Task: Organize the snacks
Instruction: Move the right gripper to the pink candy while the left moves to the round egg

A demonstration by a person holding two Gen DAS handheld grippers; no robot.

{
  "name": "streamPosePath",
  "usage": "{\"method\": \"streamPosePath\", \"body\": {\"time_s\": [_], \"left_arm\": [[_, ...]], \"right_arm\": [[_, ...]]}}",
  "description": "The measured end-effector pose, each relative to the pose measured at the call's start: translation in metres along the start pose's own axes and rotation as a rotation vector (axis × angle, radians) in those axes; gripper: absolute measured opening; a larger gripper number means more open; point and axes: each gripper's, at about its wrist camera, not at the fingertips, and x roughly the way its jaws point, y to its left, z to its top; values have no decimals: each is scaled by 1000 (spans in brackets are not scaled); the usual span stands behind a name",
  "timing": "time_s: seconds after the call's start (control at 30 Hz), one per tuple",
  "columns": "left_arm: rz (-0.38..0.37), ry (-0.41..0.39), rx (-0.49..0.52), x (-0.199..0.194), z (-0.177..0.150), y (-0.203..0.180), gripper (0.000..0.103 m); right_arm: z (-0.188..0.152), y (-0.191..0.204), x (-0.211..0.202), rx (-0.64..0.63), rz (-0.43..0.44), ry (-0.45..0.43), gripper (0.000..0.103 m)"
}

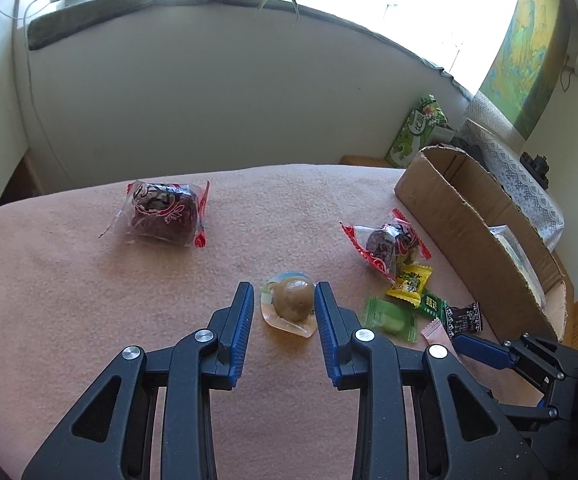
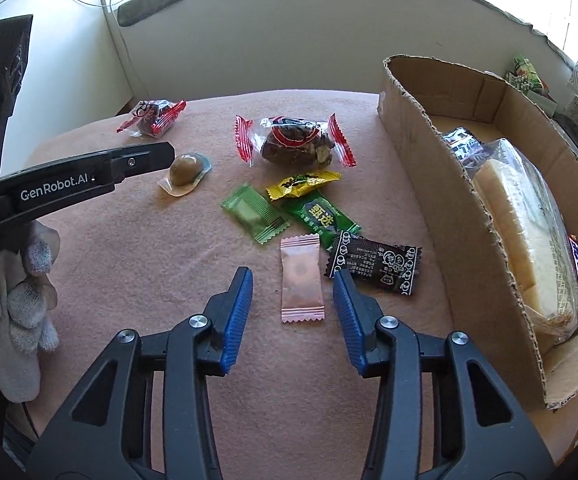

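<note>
Pink cloth (image 2: 129, 280): left tongs (image 1: 285, 300) gape around jelly cup (image 1: 291, 304), right tongs (image 2: 293, 280) around pink sachet (image 2: 303, 280)

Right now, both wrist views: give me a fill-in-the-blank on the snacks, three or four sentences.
1. The left gripper straddles a round ____ sweet in a clear wrapper.
2. The right gripper straddles a flat ____ sachet.
3. The sliced cake pack lies inside the ____ box.
4. The yellow candy lies on the ____-coloured cloth.

Missing words: brown; pink; cardboard; peach
</note>
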Motion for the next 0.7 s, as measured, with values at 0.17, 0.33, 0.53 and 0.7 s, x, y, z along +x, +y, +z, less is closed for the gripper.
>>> {"method": "streamPosePath", "body": {"time_s": [0.17,0.33,0.53,0.7], "left_arm": [[-27,9,8,7,3,2,30],[-28,25,21,14,0,1,30],[-25,42,18,18,-1,2,30],[-8,38,43,22,1,-4,30]], "right_arm": [[6,0,7,-7,-17,9,44],[9,2,11,-27,-30,9,41],[9,3,11,-32,-23,1,30],[8,-2,10,-18,-18,-7,22]]}}
